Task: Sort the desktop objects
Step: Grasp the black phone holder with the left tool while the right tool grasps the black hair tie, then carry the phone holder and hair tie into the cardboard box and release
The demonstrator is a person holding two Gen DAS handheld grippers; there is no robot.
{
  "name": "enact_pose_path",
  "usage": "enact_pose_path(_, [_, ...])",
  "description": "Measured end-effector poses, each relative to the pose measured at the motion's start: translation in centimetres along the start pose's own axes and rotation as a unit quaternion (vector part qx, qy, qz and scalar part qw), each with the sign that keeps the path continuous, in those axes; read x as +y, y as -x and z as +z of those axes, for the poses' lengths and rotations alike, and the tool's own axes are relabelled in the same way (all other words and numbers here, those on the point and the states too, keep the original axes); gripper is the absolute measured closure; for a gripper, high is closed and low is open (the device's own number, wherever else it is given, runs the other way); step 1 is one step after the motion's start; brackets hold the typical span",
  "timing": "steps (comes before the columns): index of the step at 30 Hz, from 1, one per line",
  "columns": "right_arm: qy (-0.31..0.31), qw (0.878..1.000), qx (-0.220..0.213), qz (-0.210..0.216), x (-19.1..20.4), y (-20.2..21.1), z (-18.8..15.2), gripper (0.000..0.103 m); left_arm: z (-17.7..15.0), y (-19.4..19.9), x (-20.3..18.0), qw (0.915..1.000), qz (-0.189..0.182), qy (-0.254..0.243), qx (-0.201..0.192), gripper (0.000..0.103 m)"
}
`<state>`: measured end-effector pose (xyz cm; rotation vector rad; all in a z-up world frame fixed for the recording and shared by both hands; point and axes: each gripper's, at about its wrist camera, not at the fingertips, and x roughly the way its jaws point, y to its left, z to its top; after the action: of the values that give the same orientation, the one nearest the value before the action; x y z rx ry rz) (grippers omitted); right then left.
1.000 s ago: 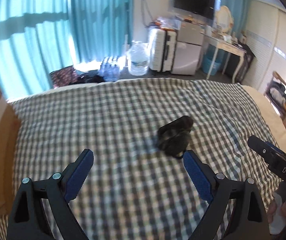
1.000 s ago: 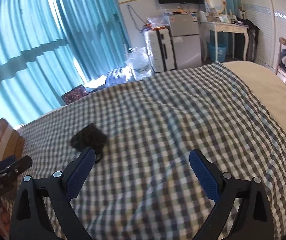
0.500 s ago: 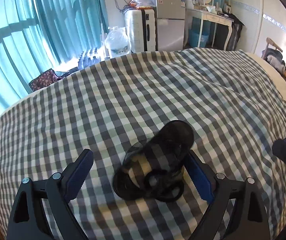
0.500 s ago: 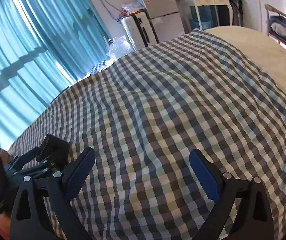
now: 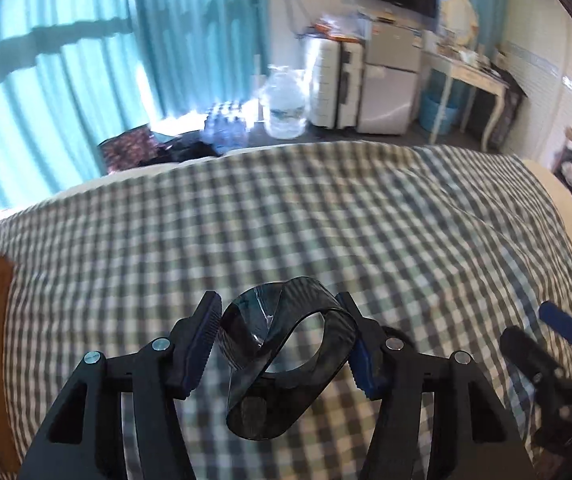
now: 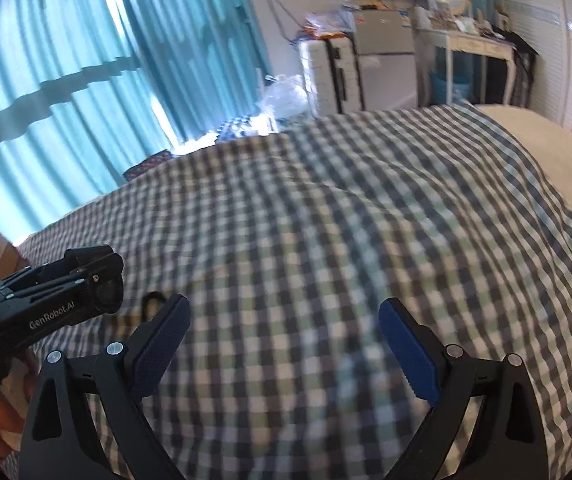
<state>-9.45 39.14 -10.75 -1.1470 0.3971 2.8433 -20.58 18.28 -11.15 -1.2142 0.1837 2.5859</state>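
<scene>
Left gripper grabs a dark see-through band over the checked bed; right gripper holds nothing.

In the left wrist view, the left gripper (image 5: 282, 344) sits at the bottom middle of the frame. Its jaws have just been closing, and both blue pads now press on the sides of a curled, dark see-through plastic band (image 5: 286, 344). The band is between the pads, over the checked blanket (image 5: 246, 240). The right gripper (image 5: 557, 344) peeks in at the lower right. Blue curtains (image 5: 66, 80) fill the upper left, and a big water bottle (image 5: 286, 108) stands on the floor near the top middle. In the right wrist view, the right gripper (image 6: 286, 344) is at the bottom, jaws spread wide with only blanket (image 6: 345, 220) between them. The left gripper's black body shows at the left edge.
</scene>
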Motion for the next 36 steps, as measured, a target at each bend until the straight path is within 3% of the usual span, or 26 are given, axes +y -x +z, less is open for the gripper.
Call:
enact_pose_path(6, [0.080, 0.996, 0.013, 0.042, 5.1, -2.5, -0.9, 0.008, -2.7, 0.6, 3.9, 0.9983, 0.020, 0.052, 0.020, 0.043])
enact_pose_path(10, [0.123, 0.992, 0.001, 0.011, 7.3, -3.3, -1.7, 0.008, -4.4, 0.8, 6.3, 0.9952, 0.025, 0.087, 0.036, 0.043])
enact_pose_path(12, [0.139, 0.990, 0.015, -0.011, 8.0, -4.3, -2.2, 0.021, -5.0, 1.1, 7.1, 0.9939, 0.025, 0.100, 0.039, 0.043])
enact_pose_path(13, [0.146, 0.989, 0.028, -0.021, 8.3, -5.0, -2.6, 0.052, -5.3, 1.3, 7.4, 0.9940, 0.023, 0.099, 0.040, 0.043])
enact_pose_path(14, [0.154, 0.987, 0.040, -0.034, 8.5, -5.5, -3.1, 0.069, -5.6, 1.6, 7.4, 0.9945, 0.024, 0.093, 0.040, 0.043])
enact_pose_path(15, [0.161, 0.985, 0.037, -0.042, 8.5, -5.5, -3.3, 0.071, -6.0, 2.0, 7.5, 0.9952, 0.028, 0.085, 0.039, 0.043])
enact_pose_path(17, [0.161, 0.986, 0.031, -0.041, 8.2, -4.8, -3.3, 0.098, -6.7, 2.9, 7.8, 0.9961, 0.027, 0.074, 0.040, 0.043])
enact_pose_path(26, [0.075, 0.997, -0.018, 0.007, 5.7, 1.6, -2.1, 0.099, -8.4, 9.1, 10.8, 0.9976, 0.027, 0.063, 0.015, 0.043])
enact_pose_path(30, [0.063, 0.996, -0.051, 0.036, 7.2, 6.1, -1.8, 0.099, -7.6, 12.1, 11.9, 0.9970, 0.022, 0.074, 0.002, 0.043])
enact_pose_path(36, [0.070, 0.992, -0.059, 0.082, 12.3, 10.1, -2.2, 0.099, -6.4, 18.1, 15.6, 0.9950, 0.019, 0.088, -0.044, 0.043])
